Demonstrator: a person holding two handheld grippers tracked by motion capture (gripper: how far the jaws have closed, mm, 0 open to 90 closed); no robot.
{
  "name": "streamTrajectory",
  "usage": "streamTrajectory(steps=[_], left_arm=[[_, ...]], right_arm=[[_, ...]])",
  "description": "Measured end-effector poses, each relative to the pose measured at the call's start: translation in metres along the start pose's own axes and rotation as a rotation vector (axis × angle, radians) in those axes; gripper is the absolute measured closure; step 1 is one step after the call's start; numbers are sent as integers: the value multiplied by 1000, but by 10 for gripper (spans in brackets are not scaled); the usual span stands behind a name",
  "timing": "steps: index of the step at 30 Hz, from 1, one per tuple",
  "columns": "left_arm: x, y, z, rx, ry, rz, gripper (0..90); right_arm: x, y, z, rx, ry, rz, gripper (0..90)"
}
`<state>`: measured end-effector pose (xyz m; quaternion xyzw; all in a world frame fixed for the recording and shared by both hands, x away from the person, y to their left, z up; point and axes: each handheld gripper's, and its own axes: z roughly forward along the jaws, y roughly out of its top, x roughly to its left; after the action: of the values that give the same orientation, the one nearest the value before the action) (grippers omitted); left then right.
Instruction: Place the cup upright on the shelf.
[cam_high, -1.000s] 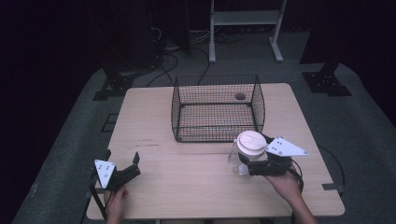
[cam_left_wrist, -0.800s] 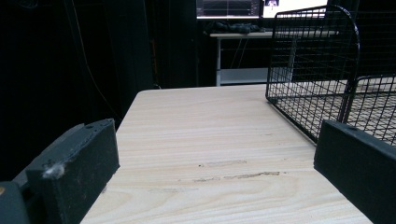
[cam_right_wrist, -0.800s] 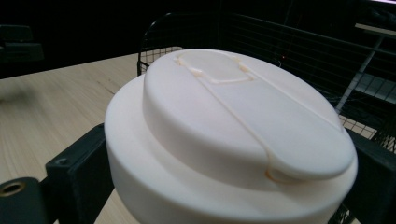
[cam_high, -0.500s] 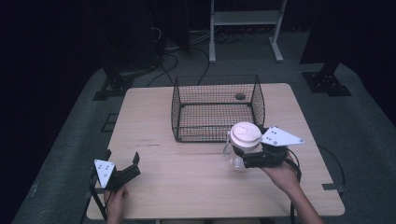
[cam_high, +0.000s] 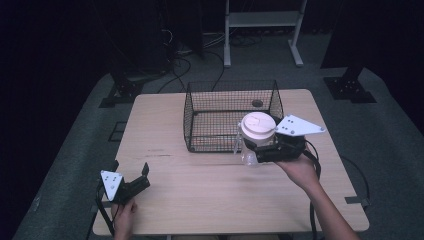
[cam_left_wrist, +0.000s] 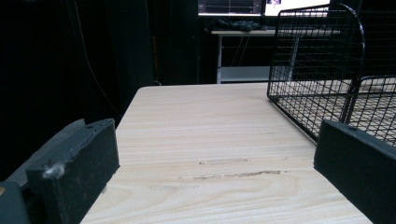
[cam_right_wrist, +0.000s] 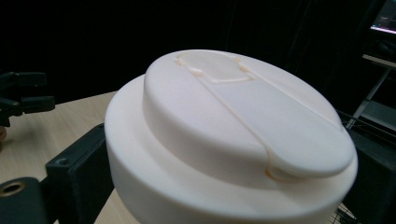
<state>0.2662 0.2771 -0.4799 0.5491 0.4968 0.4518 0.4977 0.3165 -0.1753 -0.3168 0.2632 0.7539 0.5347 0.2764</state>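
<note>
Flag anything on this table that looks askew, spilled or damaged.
Nothing spilled or askew. The clear cup with a white lid sits upright in the right tongs beside the wire basket. Only oddity: faint scuff marks on the table ahead of the open left tongs.

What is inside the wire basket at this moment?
The wire basket looks empty through its mesh. The white-lidded clear container held by the right hand-held gripper covers its near right corner, so that spot cannot be checked.
</note>
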Motion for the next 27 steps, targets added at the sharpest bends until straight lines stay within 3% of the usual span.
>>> streamTrajectory(steps=[14, 27], left_arm=[[0, 0, 0, 3, 8, -2, 0], [0, 0, 0, -2, 8, 0, 0]], right_arm=[[-9, 36, 18, -17, 6, -11, 42], [-27, 48, 41, -16, -19, 3, 42]])
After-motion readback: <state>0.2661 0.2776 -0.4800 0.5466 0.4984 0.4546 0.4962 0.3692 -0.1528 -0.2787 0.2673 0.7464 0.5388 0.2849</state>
